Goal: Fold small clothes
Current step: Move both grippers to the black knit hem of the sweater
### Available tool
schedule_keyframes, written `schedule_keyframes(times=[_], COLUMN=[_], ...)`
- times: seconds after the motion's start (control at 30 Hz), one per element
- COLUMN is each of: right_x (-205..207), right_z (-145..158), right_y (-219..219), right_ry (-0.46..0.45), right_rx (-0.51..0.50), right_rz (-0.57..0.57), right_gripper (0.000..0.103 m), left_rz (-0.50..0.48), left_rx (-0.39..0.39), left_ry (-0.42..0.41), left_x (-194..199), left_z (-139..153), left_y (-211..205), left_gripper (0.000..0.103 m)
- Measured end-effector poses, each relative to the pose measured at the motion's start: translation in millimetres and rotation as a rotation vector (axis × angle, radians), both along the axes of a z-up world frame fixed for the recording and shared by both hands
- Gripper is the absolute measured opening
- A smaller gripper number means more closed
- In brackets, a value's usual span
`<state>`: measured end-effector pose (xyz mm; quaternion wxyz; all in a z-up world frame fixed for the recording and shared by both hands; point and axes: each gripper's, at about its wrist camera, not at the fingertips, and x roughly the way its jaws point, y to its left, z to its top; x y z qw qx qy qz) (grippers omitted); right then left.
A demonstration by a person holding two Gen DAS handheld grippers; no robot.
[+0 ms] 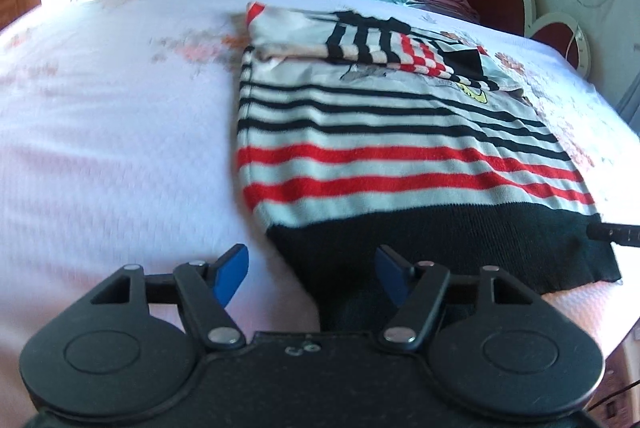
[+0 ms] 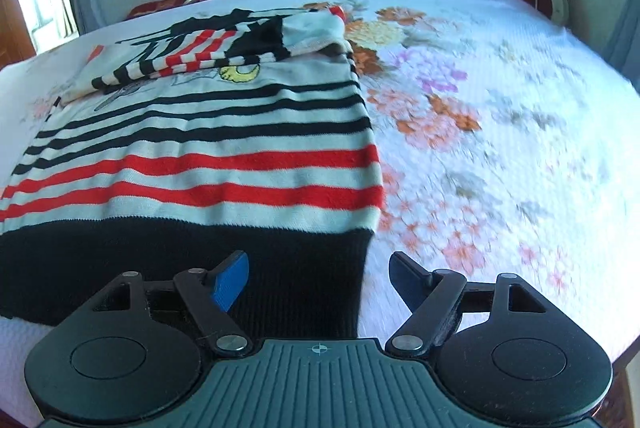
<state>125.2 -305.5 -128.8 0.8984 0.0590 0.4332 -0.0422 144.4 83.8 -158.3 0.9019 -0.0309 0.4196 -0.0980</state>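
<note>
I am looking down both tools at a small knitted sweater with black and red stripes and a wide black bottom band (image 1: 400, 156). It lies flat on a bed with a white quilted cover printed with orange and pink flowers (image 2: 500, 132). Its sleeves are already folded in across the chest at the far end.

My left gripper (image 1: 312, 274) has its jaws spread wide and holds nothing. It sits at the left near corner of the black band. My right gripper (image 2: 320, 282) is spread wide too, with nothing in it. It sits at the right near corner of the same band.

What could go wrong? I think I might pinch the bed cover together with the band, because the knit lies right on it. Then the cover would lift too. If one side grabs and the other slips, the fold would come out crooked. The folded sleeves look loose, so a fast pull could make them slide open.

The sweater's long way runs from me toward the far side of the bed. The bottom band points at me and the neck end points away. The stripes run from side to side, across that line.
</note>
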Motion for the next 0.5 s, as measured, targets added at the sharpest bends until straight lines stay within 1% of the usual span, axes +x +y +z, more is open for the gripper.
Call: schedule_keyframes(times=[0.03, 0.07, 0.17, 0.27, 0.3, 0.33, 0.37, 0.4, 0.47, 0.5], right_x=[-2, -3, -10, -16, -18, -18, -19, -19, -19, -19], right_z=[-1, -2, -6, -9, -9, -9, -10, -10, -9, -9], right_y=[-2, -4, -6, -5, -5, -4, -4, -4, -5, -6], right_ry=[0.005, 0.009, 0.022, 0.024, 0.022, 0.018, 0.018, 0.015, 0.013, 0.012], right_rx=[0.012, 0.027, 0.066, 0.094, 0.104, 0.109, 0.114, 0.12, 0.134, 0.136], right_rz=[-0.005, -0.01, -0.015, -0.01, -0.009, -0.009, -0.012, -0.016, -0.019, -0.021], right_gripper=[0.077, 0.077, 0.076, 0.076, 0.073, 0.062, 0.058, 0.056, 0.048, 0.033], left_rz=[0.004, 0.002, -0.007, -0.008, -0.01, -0.013, -0.016, -0.018, -0.021, -0.024], left_rx=[-0.014, -0.032, -0.067, -0.12, -0.132, -0.142, -0.15, -0.16, -0.178, -0.188], left_ry=[0.014, 0.025, 0.041, 0.066, 0.069, 0.071, 0.073, 0.077, 0.085, 0.09], left_x=[-1, -3, -7, -7, -6, -6, -5, -4, -2, 0], left_z=[-2, -5, -7, -9, -10, -11, -11, -11, -12, -13], left_y=[3, 6, 8, 7, 6, 5, 4, 4, 3, 4], left_gripper=[0.059, 0.056, 0.055, 0.054, 0.053, 0.051, 0.046, 0.044, 0.033, 0.028])
